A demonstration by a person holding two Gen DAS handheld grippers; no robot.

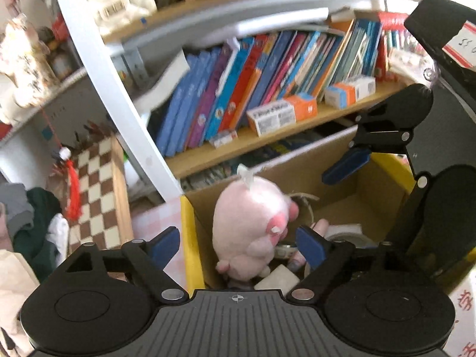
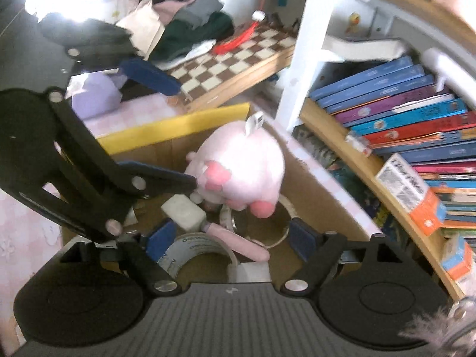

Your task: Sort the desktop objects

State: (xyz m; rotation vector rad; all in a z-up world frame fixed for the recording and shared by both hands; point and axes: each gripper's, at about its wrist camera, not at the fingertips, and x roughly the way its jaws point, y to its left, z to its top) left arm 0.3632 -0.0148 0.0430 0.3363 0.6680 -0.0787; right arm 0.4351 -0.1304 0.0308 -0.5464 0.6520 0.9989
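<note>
Home room, bookshelf [image 1: 267, 136] of children's books [image 1: 238, 89], chessboard [image 2: 238, 50]

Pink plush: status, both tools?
Left tool open, right tool open, neither gripping. Pink plush sits inside cardboard box, released. Tape roll beneath; nothing blocking.

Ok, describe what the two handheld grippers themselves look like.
Both match: the left gripper and right gripper have black ribbed bodies, round black discs either side, angular black linkage arms with silver rivets, and blue finger pads. A red-and-white label sits on the right one's housing in the left view.
</note>
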